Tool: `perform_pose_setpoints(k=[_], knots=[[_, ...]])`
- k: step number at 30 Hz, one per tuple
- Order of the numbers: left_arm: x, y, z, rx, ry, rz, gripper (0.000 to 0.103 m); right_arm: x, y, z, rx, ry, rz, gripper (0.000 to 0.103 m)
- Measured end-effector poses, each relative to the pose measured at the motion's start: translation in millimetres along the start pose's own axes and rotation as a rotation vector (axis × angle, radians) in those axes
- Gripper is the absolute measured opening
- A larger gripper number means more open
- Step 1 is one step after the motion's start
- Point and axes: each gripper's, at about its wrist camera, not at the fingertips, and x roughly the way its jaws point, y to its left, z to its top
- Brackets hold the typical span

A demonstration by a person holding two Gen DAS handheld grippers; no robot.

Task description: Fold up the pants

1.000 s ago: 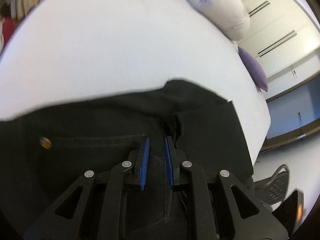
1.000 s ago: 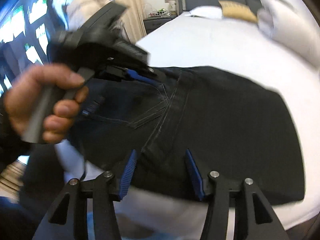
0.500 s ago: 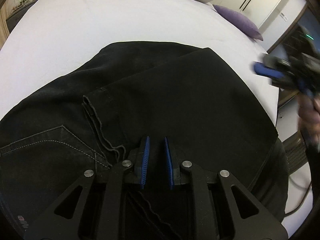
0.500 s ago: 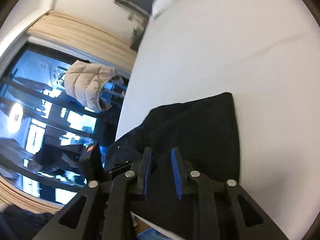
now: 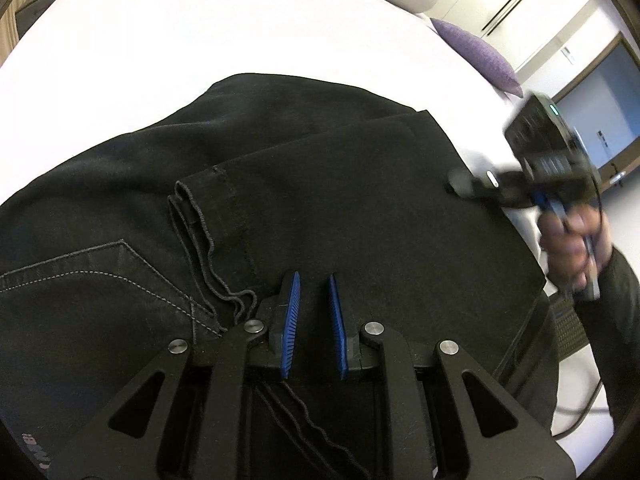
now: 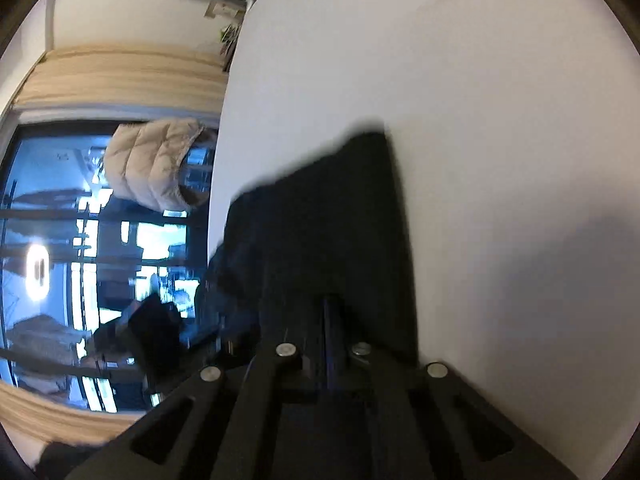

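jaws shut at the pants (image 5: 320,184) edge on right gripper (image 6: 332,320); left wrist view shows left gripper (image 5: 314,312) slightly apart.

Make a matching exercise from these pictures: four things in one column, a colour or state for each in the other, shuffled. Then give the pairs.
Things:
1. pants
2. cushion
3. right tongs
4. puffer jacket

Colour or state:
A. beige
B. shut at the cloth's edge
C. black, spread on the white bed
D. purple

Pairs: 1-C, 2-D, 3-B, 4-A
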Motion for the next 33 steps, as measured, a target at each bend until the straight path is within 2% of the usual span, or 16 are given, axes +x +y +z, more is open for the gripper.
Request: perform_pose_setpoints(k=[4,8,12,14,16,18,20,22,24,25,26,27,29,31,32,33], knots=[[3,0,-3,-0.001,-0.007,-0.001,0.015,-14,0,-46,0.000,0.003,0.006,0.001],[2,2,-7,-0.003,-0.018,-0.006,0.015,-30,-8,-93,0.041,-0.053,0.028,0.000],[3,0,-12,0.010,-0.029,0.003,0.015,-35,-22,-111,0.102,-0.092,0.065,0.000],[1,1,-14,0.006,-0.033,0.001,0.015,-36,-13,-111,0.099,-0.108,0.013,0.002],[-1,2,-15,-0.001,-0.039,-0.004,0.015,-44,14,-109,0.036,-0.157,-0.011,0.019],[-8,2,-17,-0.011,-0.053,-0.009,0.015,-53,31,-105,0.007,-0.218,0.105,0.040],[-19,3,-22,-0.024,-0.073,-0.008,0.015,-54,51,-99,-0.031,-0.269,0.177,0.068],[-35,5,-28,-0.044,-0.104,-0.027,0.015,-40,55,-91,-0.041,-0.273,0.179,0.072],[-58,10,-39,-0.069,-0.152,-0.062,0.015,-9,39,-83,0.016,-0.208,0.103,0.065],[-71,13,-44,-0.085,-0.176,-0.075,0.015,6,30,-81,0.032,-0.180,0.006,0.034],[-87,17,-52,-0.102,-0.206,-0.091,0.015,11,29,-81,0.020,-0.185,-0.060,0.020],[-99,22,-59,-0.114,-0.230,-0.102,0.015,11,29,-82,0.016,-0.199,-0.094,0.022],[-133,36,-81,-0.158,-0.291,-0.112,0.015,3,33,-83,0.046,-0.210,-0.044,0.037],[-157,51,-101,-0.207,-0.342,-0.118,0.022,-6,46,-84,0.040,-0.246,-0.020,0.067],[-172,62,-116,-0.250,-0.380,-0.114,0.030,-11,59,-86,0.021,-0.283,0.011,0.076],[-183,72,-128,-0.290,-0.410,-0.110,0.062,-12,70,-87,0.011,-0.302,0.036,0.078]])
